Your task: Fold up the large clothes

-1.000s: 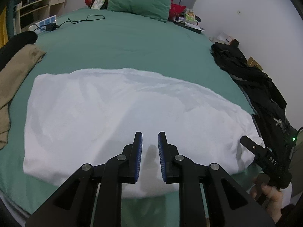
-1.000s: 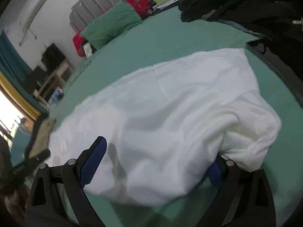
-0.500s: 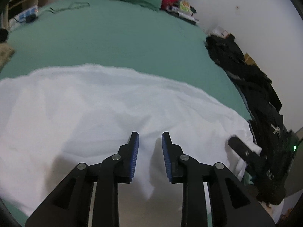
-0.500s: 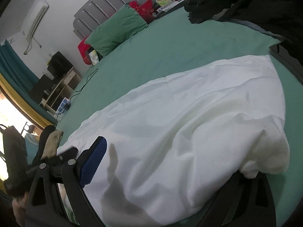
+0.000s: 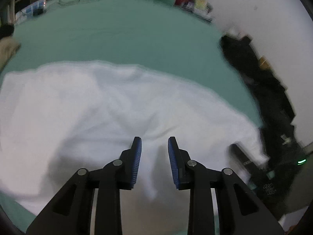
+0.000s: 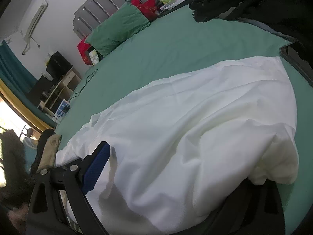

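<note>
A large white garment (image 5: 93,105) lies spread across the green bed (image 5: 127,37). It also fills the right wrist view (image 6: 195,137). My left gripper (image 5: 154,144) is open, low over the garment's near part, with a fold of cloth rising between its blue pads. My right gripper (image 6: 176,168) is open wide. The cloth drapes over its right finger and hides it; the left finger (image 6: 95,166) shows beside the cloth. The other gripper shows at the garment's right end in the left wrist view (image 5: 246,162).
A black clothes pile (image 5: 270,98) lies along the bed's right side, by the white wall. A green pillow (image 6: 119,29) and red cushions (image 6: 146,5) lie at the headboard. A tan garment (image 6: 49,150) lies at the bed's left edge. A cable (image 6: 86,84) and shelves (image 6: 58,92) are far left.
My left gripper has moved forward and down onto the garment and opened wider, now blurred by motion. The cloth has bunched up over my right gripper's right finger.
</note>
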`<action>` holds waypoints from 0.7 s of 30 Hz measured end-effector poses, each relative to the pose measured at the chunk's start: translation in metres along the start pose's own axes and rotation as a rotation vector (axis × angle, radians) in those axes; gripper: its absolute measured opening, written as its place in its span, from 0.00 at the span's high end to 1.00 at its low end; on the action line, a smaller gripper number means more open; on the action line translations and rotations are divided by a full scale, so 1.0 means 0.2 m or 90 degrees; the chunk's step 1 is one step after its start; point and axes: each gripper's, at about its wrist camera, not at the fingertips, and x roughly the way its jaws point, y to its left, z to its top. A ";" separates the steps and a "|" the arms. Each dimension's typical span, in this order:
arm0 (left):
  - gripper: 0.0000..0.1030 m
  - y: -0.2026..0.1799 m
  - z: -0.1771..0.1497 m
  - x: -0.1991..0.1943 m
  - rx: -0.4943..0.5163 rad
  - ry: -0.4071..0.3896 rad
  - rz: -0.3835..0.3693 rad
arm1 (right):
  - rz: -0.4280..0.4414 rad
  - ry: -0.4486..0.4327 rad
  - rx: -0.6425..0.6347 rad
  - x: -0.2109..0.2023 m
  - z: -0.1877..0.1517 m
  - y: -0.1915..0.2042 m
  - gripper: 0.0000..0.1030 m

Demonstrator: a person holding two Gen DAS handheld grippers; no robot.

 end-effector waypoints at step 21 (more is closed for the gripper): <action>0.72 0.03 -0.05 0.22 0.089 0.024 0.058 | 0.094 0.026 0.039 0.05 0.00 0.08 0.81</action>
